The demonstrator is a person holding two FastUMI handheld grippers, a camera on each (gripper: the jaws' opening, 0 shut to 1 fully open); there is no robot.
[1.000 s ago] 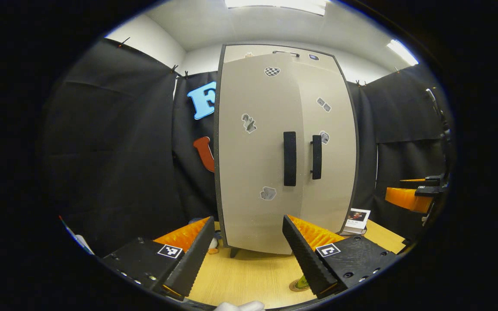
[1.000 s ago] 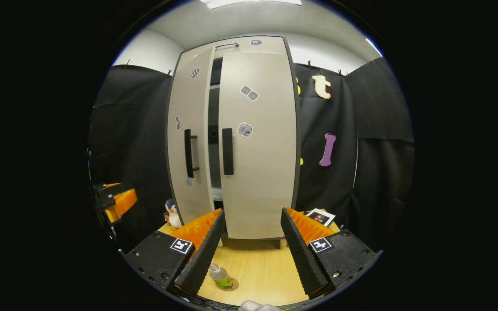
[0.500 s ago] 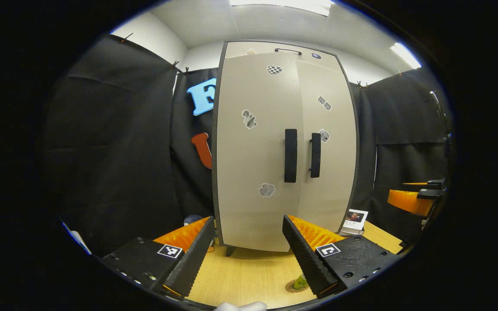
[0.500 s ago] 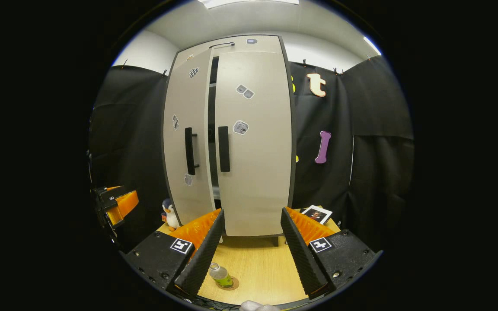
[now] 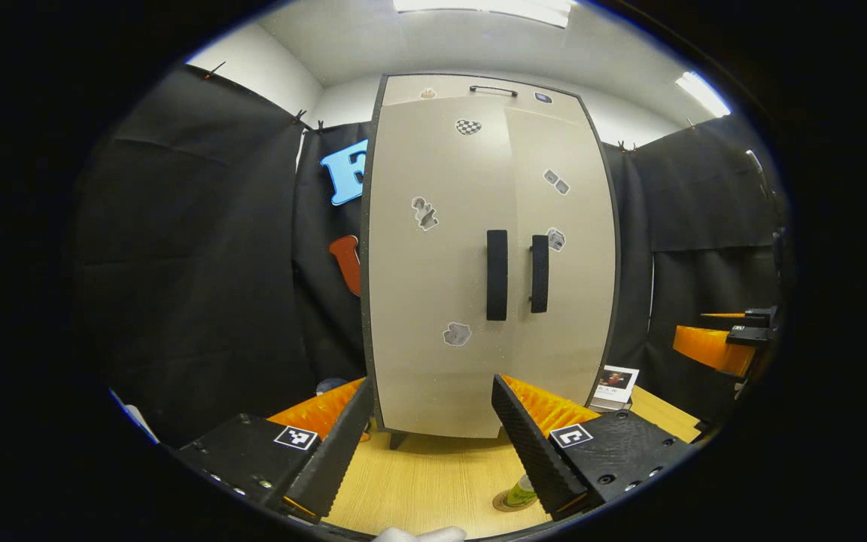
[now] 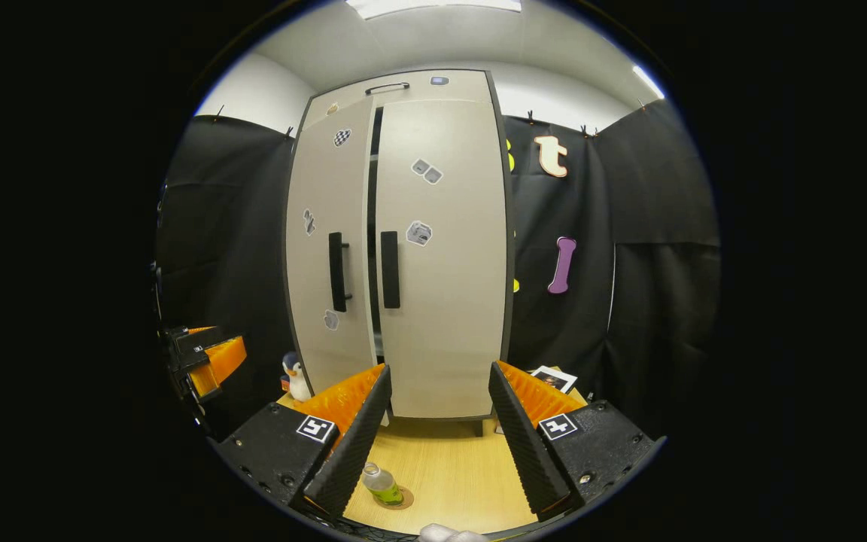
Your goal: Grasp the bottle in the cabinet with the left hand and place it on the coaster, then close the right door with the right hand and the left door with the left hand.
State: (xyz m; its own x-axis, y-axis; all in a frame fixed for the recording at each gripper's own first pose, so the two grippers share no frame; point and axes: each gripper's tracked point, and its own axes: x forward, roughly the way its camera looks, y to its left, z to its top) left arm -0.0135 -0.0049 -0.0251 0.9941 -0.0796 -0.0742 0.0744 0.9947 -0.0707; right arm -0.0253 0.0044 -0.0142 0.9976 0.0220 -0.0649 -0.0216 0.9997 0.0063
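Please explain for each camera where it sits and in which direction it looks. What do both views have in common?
Left gripper view: rides on the left claw, facing the cabinet front; its own open fingers show below.
Right gripper view: rides on the right claw, facing the cabinet slightly from the right; its own open fingers show below.
Shared: cabinet, table, bottle on the coaster.

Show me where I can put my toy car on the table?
The bare wood in front of the cabinet, right of the bottle on its coaster, is free. It is crowded by the penguin at the left corner and the photo card at the right.
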